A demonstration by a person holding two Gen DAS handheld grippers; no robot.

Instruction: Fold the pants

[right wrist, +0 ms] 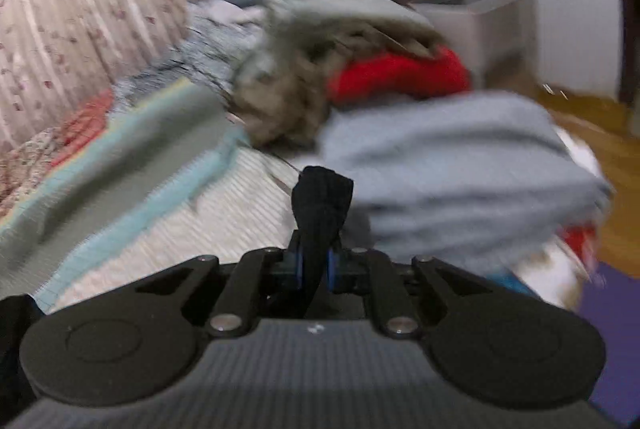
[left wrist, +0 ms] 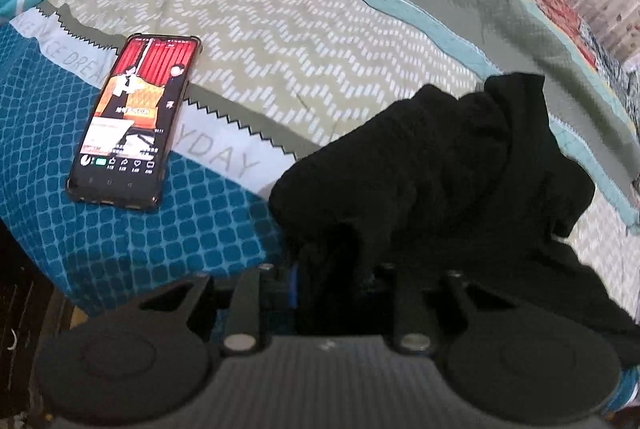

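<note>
The black pants (left wrist: 460, 165) lie bunched on the patterned bed cover, filling the lower right of the left wrist view. My left gripper (left wrist: 340, 269) is buried in a thick fold of that fabric and is shut on it; the cloth hides its fingertips. In the right wrist view my right gripper (right wrist: 316, 265) is shut on a narrow strip of the black pants (right wrist: 322, 201), which sticks up between the blue pads. That view is blurred by motion.
A phone (left wrist: 134, 121) with a lit screen lies on the bed cover (left wrist: 280, 41) to the left of the pants. A pile of clothes, grey (right wrist: 460, 169), red (right wrist: 400, 73) and furry brown-grey (right wrist: 288, 89), sits ahead of the right gripper. A curtain (right wrist: 80, 9) hangs behind the bed.
</note>
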